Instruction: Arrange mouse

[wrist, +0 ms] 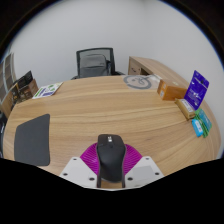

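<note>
- Jaws: mine, low over the near edge of the worktop, their magenta pads flanking the mouse; they appear pressed against its two sides, pinching it.
- Mouse: black, lengthwise between the jaws, nose pointing away from me. Whether its underside rests on the wood or hangs just above it, I cannot tell.
- Mouse mat: dark, rectangular, lying flat to my left, apart from the mouse; the likely destination, as I judge it.
- Office chair: black, beyond the far edge of the worktop.
- Purple box: upright at the far right, with a brown box just beside it and small teal items nearer me.
- Papers: at the far left edge.
- Risk, slip: the mouse's sides are smooth and curved; a light pinch could let it twist or drop during travel.
- Risk, button press: squeezing too hard may click side buttons or scuff the shell.
- Risk, drag: moving leftward too low could catch the mat's edge and push it askew.
- Risk, placement: release off-centre would leave the mouse skewed or straddling the mat's border.
</note>
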The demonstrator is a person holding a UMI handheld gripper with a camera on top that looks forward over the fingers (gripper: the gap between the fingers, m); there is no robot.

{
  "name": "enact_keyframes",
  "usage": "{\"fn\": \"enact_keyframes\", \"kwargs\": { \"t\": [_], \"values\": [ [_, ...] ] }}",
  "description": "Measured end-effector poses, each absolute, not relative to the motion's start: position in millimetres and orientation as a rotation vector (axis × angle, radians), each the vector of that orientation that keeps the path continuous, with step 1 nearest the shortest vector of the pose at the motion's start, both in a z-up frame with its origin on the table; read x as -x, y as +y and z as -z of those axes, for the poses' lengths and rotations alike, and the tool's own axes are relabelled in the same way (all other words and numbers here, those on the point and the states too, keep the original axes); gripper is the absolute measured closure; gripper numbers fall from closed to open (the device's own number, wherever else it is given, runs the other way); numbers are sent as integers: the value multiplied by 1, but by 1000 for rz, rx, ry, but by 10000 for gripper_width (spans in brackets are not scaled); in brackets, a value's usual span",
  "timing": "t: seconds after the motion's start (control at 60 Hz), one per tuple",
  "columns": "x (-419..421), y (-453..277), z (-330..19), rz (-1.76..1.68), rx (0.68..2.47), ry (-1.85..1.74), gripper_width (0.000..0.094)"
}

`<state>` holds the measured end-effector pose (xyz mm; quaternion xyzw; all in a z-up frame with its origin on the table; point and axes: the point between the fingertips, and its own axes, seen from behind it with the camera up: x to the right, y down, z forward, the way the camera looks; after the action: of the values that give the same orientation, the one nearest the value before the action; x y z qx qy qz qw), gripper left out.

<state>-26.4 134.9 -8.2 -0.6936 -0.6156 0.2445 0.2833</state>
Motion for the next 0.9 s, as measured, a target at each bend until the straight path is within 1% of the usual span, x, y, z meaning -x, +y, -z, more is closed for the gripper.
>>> {"fn": "enact_keyframes", "kwargs": {
  "t": [0.1, 0.233, 0.367, 0.433, 0.483, 0.6, 0.683, 0.75, 0.783, 0.9],
  "values": [
    [20, 140, -18, -662, 1872, -1615, 671],
    [24, 131, -81, -697, 1825, -1575, 670],
    [35, 78, -138, -776, 1773, -1589, 670],
    [41, 39, -157, -835, 1756, -1607, 669],
    [44, 7, -165, -880, 1745, -1627, 669],
    [49, -65, -164, -927, 1695, -1690, 661],
    [51, -109, -149, -937, 1663, -1738, 659],
    [51, -139, -129, -919, 1625, -1787, 658],
    [51, -152, -117, -918, 1621, -1802, 637],
    [46, -179, -72, -889, 1603, -1855, 635]
  ]
}}
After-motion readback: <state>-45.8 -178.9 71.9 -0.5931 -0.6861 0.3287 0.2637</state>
